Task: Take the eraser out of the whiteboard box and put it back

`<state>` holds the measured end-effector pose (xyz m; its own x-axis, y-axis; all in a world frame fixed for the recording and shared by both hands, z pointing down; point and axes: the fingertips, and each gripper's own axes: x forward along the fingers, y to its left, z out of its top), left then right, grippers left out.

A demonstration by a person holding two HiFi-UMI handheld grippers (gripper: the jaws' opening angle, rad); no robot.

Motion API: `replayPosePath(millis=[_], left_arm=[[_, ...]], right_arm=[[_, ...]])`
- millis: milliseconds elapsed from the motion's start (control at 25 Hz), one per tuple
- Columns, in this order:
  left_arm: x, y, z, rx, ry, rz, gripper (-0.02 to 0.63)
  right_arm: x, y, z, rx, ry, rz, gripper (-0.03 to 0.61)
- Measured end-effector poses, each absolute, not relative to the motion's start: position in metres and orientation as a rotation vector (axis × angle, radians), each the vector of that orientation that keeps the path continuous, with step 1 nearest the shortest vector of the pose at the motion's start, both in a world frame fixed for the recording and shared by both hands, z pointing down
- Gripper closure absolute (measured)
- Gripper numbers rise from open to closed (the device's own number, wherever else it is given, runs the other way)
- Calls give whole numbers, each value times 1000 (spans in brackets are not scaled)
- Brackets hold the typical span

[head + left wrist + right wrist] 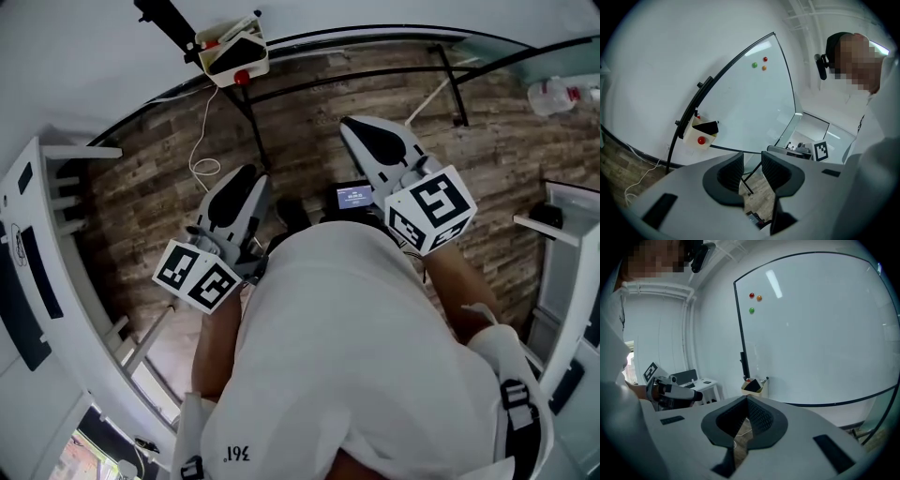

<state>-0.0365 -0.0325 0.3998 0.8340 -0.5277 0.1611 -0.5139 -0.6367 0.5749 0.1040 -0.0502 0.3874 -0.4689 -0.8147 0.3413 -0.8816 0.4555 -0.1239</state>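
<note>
Two claws are held out in front of the person [356, 356], and neither one is carrying anything. The left gripper [752, 165] has its jaws parted, with only floor [309, 103] showing through the gap. The right gripper [746, 404] is clamped all the way closed, pads meeting, nothing pinched in there.

The eraser [708, 127] is sitting in the box [690, 134], well apart from both claws. It's the black wedge that fills most of the opening, with its top edge sticking up above the rim. Something thin and pale, maybe a pen [764, 379], pokes out of the box at the eraser's 2 o'clock in the right gripper view, and there's a bit of red tucked in on the other side, too small to say what it is. A red ball [701, 140] sits on the front wall of the box, at the eraser's 6 o'clock.

The box itself hangs at roughly 7 o'clock on the whiteboard [815, 329], right by the dark frame. From over the person's shoulder it's at about 11 o'clock, ahead of both grippers.

Up near the board's 10 o'clock corner there are three magnets [751, 295]: a red one, an orange one at its 3 o'clock and a green one at its 6 o'clock. A white cable [202, 159] trails on the floor below the box.
</note>
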Motion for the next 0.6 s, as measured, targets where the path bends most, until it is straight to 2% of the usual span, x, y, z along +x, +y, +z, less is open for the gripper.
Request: replayPosePath(millis=[600], left_arm=[[-8,-31,408,2371,-746,21,489]], right_arm=[[130,-53,396,1474,-2474,447,554]])
